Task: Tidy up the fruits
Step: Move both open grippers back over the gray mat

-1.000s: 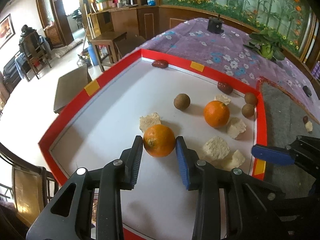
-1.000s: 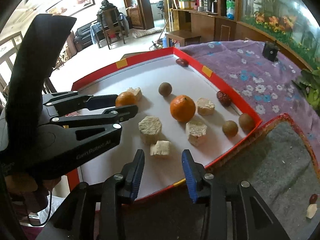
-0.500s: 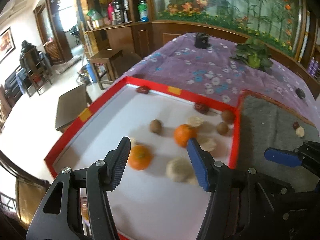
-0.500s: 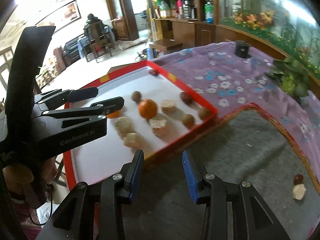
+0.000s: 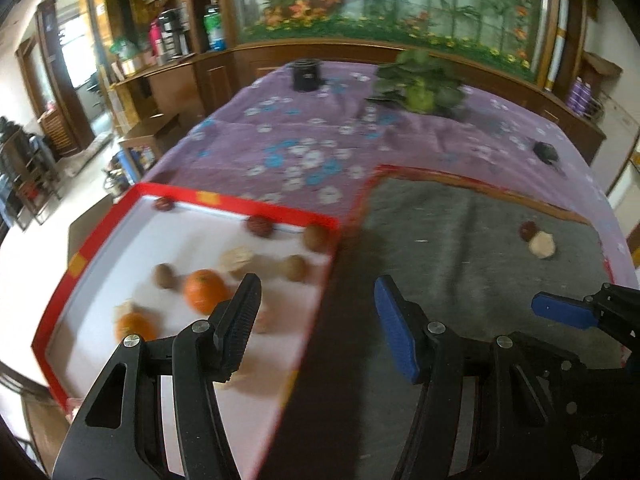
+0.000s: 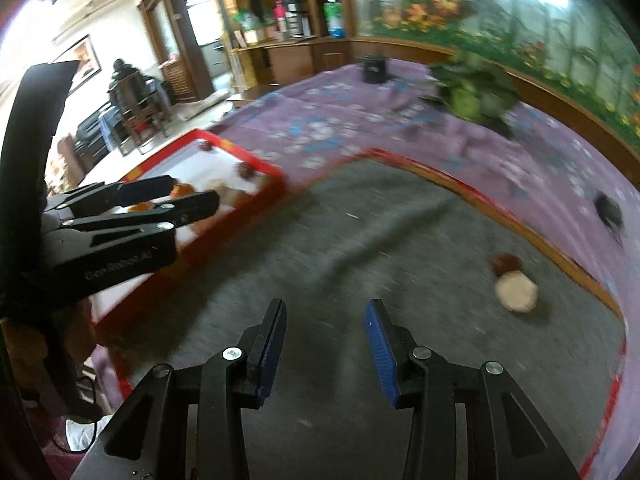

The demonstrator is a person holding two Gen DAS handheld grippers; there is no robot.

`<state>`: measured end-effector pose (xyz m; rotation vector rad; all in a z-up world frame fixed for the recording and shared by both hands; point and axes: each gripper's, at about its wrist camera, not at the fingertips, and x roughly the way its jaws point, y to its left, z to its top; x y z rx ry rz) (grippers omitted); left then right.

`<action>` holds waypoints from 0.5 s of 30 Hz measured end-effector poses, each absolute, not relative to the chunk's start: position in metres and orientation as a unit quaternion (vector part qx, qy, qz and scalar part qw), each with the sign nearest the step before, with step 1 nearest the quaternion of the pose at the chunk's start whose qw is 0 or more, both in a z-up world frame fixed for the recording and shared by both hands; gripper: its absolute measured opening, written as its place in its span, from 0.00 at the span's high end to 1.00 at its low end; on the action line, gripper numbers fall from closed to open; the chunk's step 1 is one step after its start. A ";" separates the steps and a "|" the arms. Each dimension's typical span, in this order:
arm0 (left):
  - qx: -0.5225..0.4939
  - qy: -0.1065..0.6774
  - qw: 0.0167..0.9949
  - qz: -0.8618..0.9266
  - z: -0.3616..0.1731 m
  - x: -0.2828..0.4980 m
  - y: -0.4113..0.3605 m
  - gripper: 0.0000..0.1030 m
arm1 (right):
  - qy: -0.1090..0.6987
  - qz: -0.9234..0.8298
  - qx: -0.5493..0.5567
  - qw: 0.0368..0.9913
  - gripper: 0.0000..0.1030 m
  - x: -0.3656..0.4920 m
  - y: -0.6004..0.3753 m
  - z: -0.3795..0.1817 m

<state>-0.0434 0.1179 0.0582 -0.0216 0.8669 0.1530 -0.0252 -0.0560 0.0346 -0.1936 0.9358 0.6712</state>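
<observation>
Fruits mostly sit in the red-rimmed white tray (image 5: 100, 240), at 9 o'clock in the left wrist view: two oranges, one (image 5: 205, 291) mid-tray and another (image 5: 134, 326) nearer the bottom edge, brown round fruits (image 5: 295, 268), a dark red one (image 5: 259, 226) against the far rim, pale chunks (image 5: 237, 258) between them. All blurred, so exact types are hard to tell.

On the grey mat (image 6: 360, 240), at 2 o'clock in the right wrist view, a dark red fruit (image 6: 506, 263) touches a pale round piece (image 6: 516, 291). Only those two are there.

Left gripper (image 5: 316, 320) is released, fingers wide apart, nothing between them, straddling the tray's right edge. Right gripper (image 6: 325, 350) is also released and empty, over bare mat, with the pair on the mat at its 2 o'clock.

Step in hand, my read: between picks, neither tong carrying anything; sorting from tray to mat looks barely started. The next move calls for choosing one fruit, centring the open fingers on it and closing gently. The oranges are round and may roll.

Tray and mat lie side by side, edges touching, on a purple floral tablecloth (image 5: 304, 148). At 12 o'clock, a black cup-like object (image 5: 306, 75) and a green plant (image 5: 420, 88). Behind them is a flower-and-bamboo wall panel (image 5: 400, 4). At 10 o'clock stand wooden shelves with bottles (image 5: 212, 32). A person sits in a chair (image 6: 128, 92) at 10 o'clock in the right view.
</observation>
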 end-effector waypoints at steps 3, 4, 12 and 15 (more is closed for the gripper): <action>-0.003 0.422 0.905 0.053 0.056 -0.035 0.096 0.42 | 0.448 0.293 -0.074 0.841 0.60 -0.021 -0.088 0.032; -0.004 0.425 0.904 0.042 0.055 -0.031 0.087 0.42 | 0.449 0.287 -0.070 0.843 0.60 -0.020 -0.096 0.031; 0.008 0.443 0.896 -0.026 0.048 -0.010 0.030 0.42 | 0.466 0.223 -0.024 0.856 0.59 -0.004 -0.167 0.018; 0.014 0.447 0.893 -0.046 0.045 0.000 0.010 0.42 | 0.465 0.213 -0.016 0.859 0.59 0.002 -0.179 0.017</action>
